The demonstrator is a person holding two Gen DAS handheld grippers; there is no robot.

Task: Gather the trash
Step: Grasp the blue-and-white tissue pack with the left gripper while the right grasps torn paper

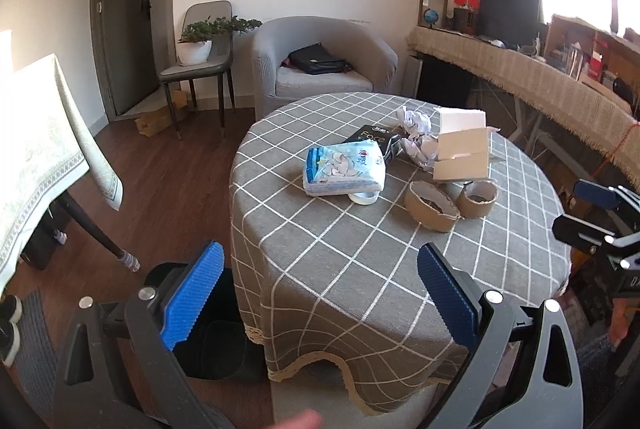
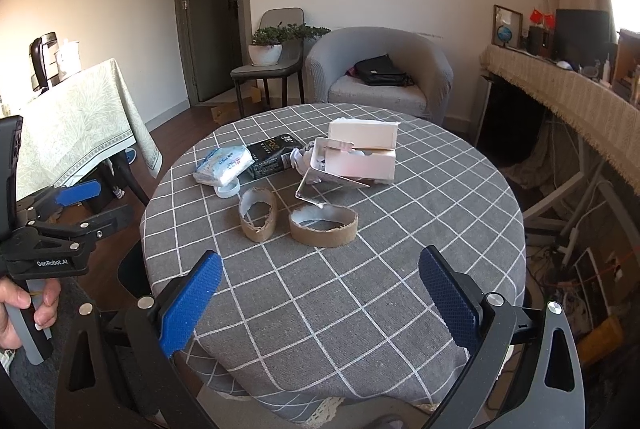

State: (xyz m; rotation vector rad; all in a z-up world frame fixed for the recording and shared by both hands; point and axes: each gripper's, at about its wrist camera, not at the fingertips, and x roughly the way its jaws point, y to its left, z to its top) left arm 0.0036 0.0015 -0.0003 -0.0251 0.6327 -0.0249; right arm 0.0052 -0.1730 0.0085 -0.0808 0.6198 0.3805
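Trash lies on the round checked table [image 1: 340, 269] [image 2: 360, 289]: a blue-white tissue pack [image 1: 344, 169] [image 2: 224, 165], a black box [image 1: 376, 139] [image 2: 272, 153], crumpled paper [image 1: 416, 133], an open white carton [image 1: 464, 149] [image 2: 360, 153], two torn cardboard tape cores [image 1: 432, 205] [image 1: 478, 199] [image 2: 258, 215] [image 2: 323, 227] and a small white tape ring [image 1: 364, 197] [image 2: 227, 188]. A black bin [image 1: 216, 333] stands on the floor left of the table. My left gripper [image 1: 320, 297] is open and empty over the table's near left edge. My right gripper [image 2: 320, 305] is open and empty over the near side.
A grey armchair [image 1: 324, 61] with a black bag stands behind the table, beside a chair with a potted plant [image 1: 200, 45]. A cloth-covered table [image 1: 40, 149] is at the left. A long cluttered shelf [image 1: 540, 81] runs along the right.
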